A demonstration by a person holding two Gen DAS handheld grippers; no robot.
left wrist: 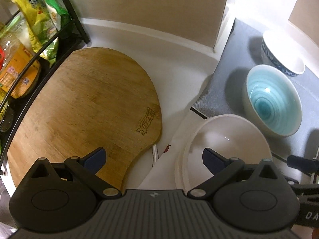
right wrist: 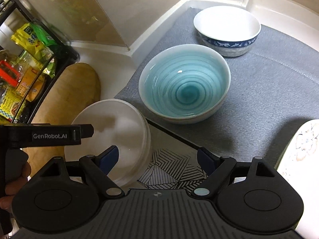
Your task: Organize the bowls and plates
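Observation:
A stack of white dishes (left wrist: 223, 137) (right wrist: 111, 131) sits at the near corner of a grey mat (left wrist: 223, 83) (right wrist: 259, 91). Behind it stands a teal spiral bowl (left wrist: 274, 101) (right wrist: 185, 85), and farther back a white bowl with a blue patterned band (left wrist: 283, 55) (right wrist: 227, 29). My left gripper (left wrist: 154, 155) is open; its right finger hangs over the stack's near rim and its left finger over a wooden cutting board (left wrist: 83, 107). Open too, my right gripper (right wrist: 157, 154) hovers over the stack's right edge and a black-lined patterned surface (right wrist: 171, 171), gripping nothing.
A black wire rack (left wrist: 59, 45) (right wrist: 39, 29) full of food packets stands at the left. A flower-patterned plate (right wrist: 303, 145) pokes in at the right edge. White wall edging runs behind the mat. The left tool's black body (right wrist: 55, 135) and a hand cross the right wrist view's lower left.

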